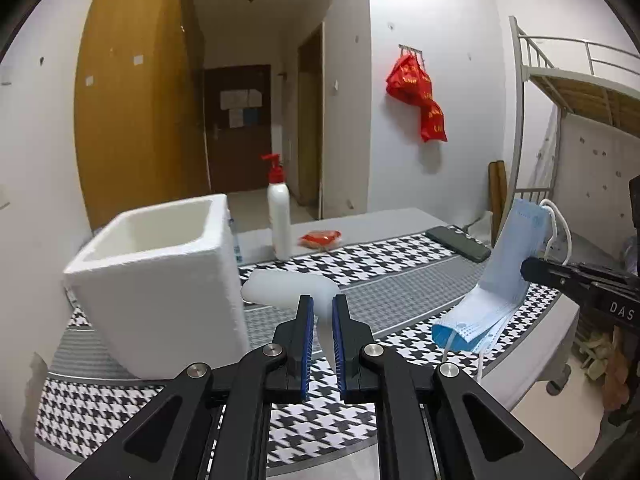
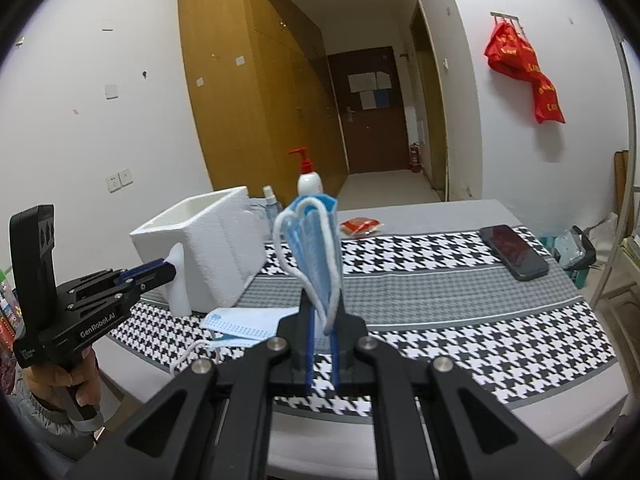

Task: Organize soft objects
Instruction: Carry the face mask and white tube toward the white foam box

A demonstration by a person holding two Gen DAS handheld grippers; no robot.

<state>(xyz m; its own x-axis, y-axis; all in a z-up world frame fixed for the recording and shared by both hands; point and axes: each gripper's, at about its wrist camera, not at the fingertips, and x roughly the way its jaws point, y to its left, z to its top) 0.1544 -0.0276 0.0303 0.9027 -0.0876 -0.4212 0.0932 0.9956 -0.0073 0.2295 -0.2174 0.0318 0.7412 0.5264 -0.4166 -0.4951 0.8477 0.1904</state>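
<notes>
My left gripper (image 1: 323, 300) is shut on a white foam piece (image 1: 288, 286) and holds it above the houndstooth mat, just right of the white foam box (image 1: 160, 280). It also shows in the right wrist view (image 2: 170, 270), with the foam piece (image 2: 180, 284) against the box's side (image 2: 216, 248). My right gripper (image 2: 323, 308) is shut on a stack of blue face masks (image 2: 316, 252), held upright. In the left wrist view the masks (image 1: 508, 264) hang from the right gripper (image 1: 528, 268), their lower ends touching the mat. More masks (image 2: 240, 324) lie on the mat.
A white pump bottle with a red top (image 1: 279, 216), a red packet (image 1: 320, 238) and a black phone (image 1: 458, 243) lie at the back of the table. A small spray bottle (image 2: 270, 200) stands behind the box. The table edge (image 1: 532, 360) is at the right.
</notes>
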